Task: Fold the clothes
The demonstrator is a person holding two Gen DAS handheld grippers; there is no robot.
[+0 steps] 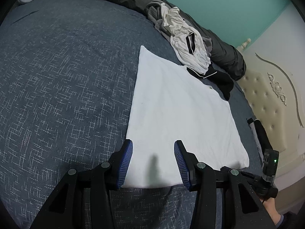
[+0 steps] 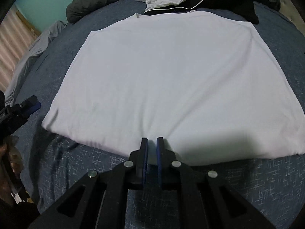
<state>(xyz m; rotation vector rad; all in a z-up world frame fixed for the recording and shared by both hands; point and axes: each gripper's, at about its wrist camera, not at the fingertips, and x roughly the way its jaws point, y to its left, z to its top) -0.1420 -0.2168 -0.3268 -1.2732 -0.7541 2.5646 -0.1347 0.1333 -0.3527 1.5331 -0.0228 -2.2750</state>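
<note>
The left gripper [image 1: 153,157] is held with fingers spread, nothing between them, the near edge of the white T-shirt [image 1: 177,112] lying just ahead on the blue bedspread [image 1: 57,95]. The right gripper [image 2: 152,143] is seen with fingers nearly pressed together at that hem; whether cloth is pinched cannot be told. If only one layer is caught, the fold could be dragged askew.
</note>
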